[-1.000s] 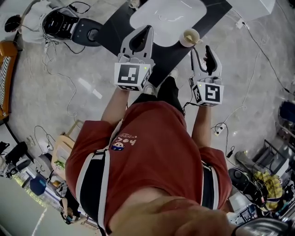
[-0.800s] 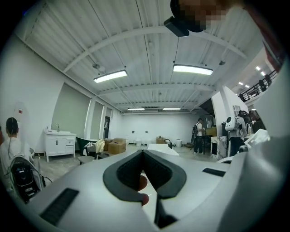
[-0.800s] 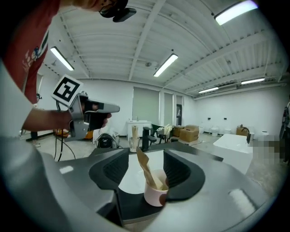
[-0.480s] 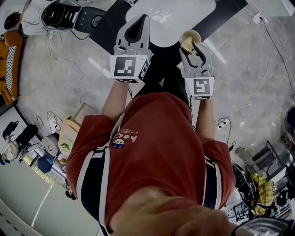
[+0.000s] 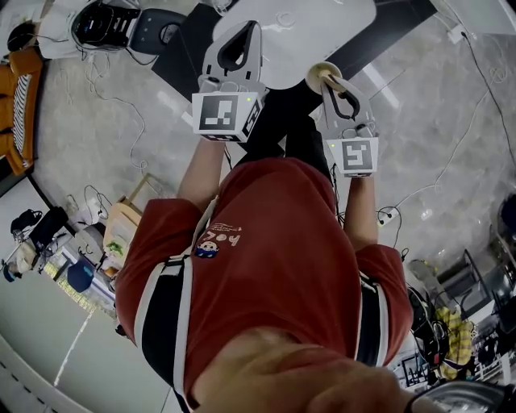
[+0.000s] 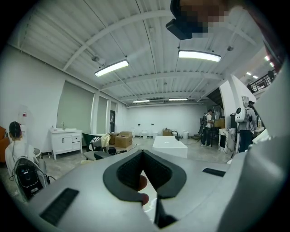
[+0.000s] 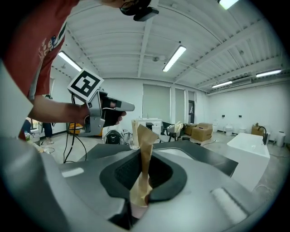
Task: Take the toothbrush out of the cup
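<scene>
A tan paper cup (image 5: pixel 326 71) stands at the edge of the white tabletop (image 5: pixel 339 24). My right gripper (image 5: pixel 330 81) is at the cup with its jaws closing. In the right gripper view the cup's wall (image 7: pixel 145 140) is pinched flat between the pads of the right gripper (image 7: pixel 144 159). No toothbrush can be made out in any view. My left gripper (image 5: pixel 246 32) hovers over the tabletop's near edge, apart from the cup, shut with nothing in it; its jaws meet in the left gripper view (image 6: pixel 144 156).
A dark slab (image 5: pixel 278 101) runs under the white top. Cables (image 5: pixel 113 101) trail over the grey floor at left and right. A white bathtub (image 6: pixel 170 146) and a vanity cabinet (image 6: pixel 65 140) stand farther off.
The right gripper has moved forward to the cup and its jaws have come together on the cup's wall. The left gripper has moved forward over the tabletop's edge.
</scene>
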{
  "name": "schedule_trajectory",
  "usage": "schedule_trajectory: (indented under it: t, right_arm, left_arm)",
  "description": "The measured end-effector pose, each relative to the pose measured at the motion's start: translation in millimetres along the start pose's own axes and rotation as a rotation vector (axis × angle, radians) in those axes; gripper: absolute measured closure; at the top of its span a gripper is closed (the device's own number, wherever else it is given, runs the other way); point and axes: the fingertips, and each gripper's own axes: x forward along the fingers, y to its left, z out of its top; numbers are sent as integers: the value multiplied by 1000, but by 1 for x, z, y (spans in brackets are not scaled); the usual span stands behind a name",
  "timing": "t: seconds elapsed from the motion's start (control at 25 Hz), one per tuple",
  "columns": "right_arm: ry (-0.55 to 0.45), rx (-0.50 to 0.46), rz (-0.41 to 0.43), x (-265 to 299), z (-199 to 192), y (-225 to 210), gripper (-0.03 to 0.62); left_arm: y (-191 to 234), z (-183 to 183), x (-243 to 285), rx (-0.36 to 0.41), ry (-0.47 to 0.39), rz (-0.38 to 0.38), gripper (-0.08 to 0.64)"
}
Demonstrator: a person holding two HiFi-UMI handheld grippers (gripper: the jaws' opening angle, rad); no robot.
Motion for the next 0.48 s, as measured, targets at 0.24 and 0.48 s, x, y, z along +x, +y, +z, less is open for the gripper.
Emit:
schedule_trajectory:
  t: [0.24,0.48]
  right_arm:
    - [-59,17,68,-9,32,-16,558]
    - [-126,22,164,-21,70,-19,558]
  left_arm:
    - [-13,13,12,19,-13,16,555]
    - [-16,25,13,31,-32,55,555]
